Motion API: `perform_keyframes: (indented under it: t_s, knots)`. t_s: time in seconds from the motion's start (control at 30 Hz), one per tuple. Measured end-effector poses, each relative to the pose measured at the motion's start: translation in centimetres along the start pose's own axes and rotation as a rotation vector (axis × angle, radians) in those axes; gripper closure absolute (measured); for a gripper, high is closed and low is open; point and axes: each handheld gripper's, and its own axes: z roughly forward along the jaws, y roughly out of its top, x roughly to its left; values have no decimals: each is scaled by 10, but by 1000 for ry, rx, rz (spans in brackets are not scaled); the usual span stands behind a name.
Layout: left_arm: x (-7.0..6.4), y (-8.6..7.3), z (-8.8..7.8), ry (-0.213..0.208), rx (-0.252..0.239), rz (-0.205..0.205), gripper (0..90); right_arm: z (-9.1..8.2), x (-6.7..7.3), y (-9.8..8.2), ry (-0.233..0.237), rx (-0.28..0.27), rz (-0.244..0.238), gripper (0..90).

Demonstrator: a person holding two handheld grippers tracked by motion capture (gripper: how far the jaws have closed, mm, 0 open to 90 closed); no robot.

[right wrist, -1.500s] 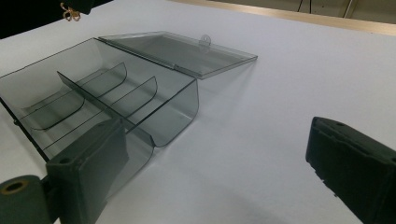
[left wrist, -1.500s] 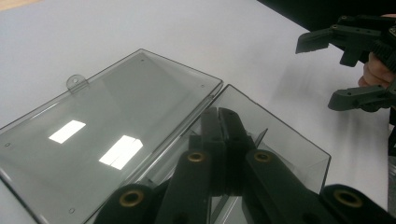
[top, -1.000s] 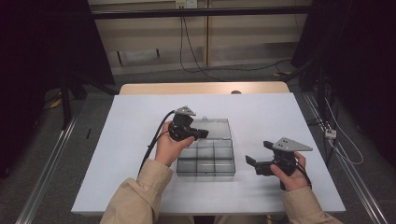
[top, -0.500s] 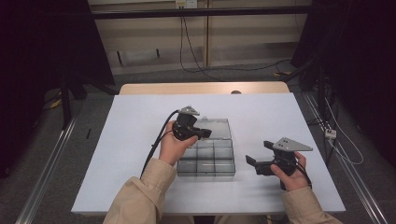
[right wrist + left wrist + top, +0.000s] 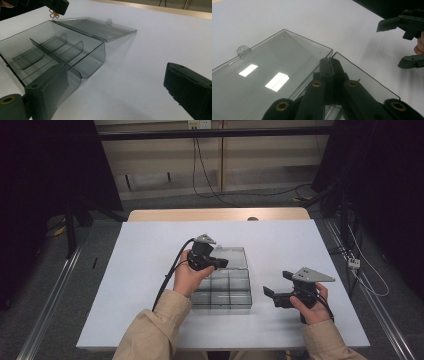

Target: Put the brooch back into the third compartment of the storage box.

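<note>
Organizer box lying mid-tabletop, lid already swung open, compartments empty. Left gripper hovering over box's far edge, jaws pressed together, possibly pinching small gold item. Right gripper waiting spread just right of box. Filling apparently remaining.

White table; open smoky clear compartment box lying near centre.
</note>
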Motion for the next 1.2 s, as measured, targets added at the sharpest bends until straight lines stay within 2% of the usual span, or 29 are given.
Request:
perform_keyframes:
  t_s: [0.03,0.4,0.57,0.63,0.67,1.13,1.2]
  knots:
    - [0,0,0,-11,3,2,900,0,0,0,0,1,0,51]
    - [-5,-2,10,-25,5,3,900,0,0,0,0,0,2,51]
    - [-7,-2,13,-27,9,3,900,0,0,0,1,-1,1,51]
    - [-8,-2,15,-14,13,6,900,0,0,0,1,1,4,52]
    - [-8,-2,15,-26,16,4,900,0,0,0,0,2,3,52]
    - [-14,-2,25,-33,29,13,900,-1,-1,0,-1,1,5,52]
    - [-15,-2,26,-21,30,13,900,0,-1,0,-1,1,6,52]
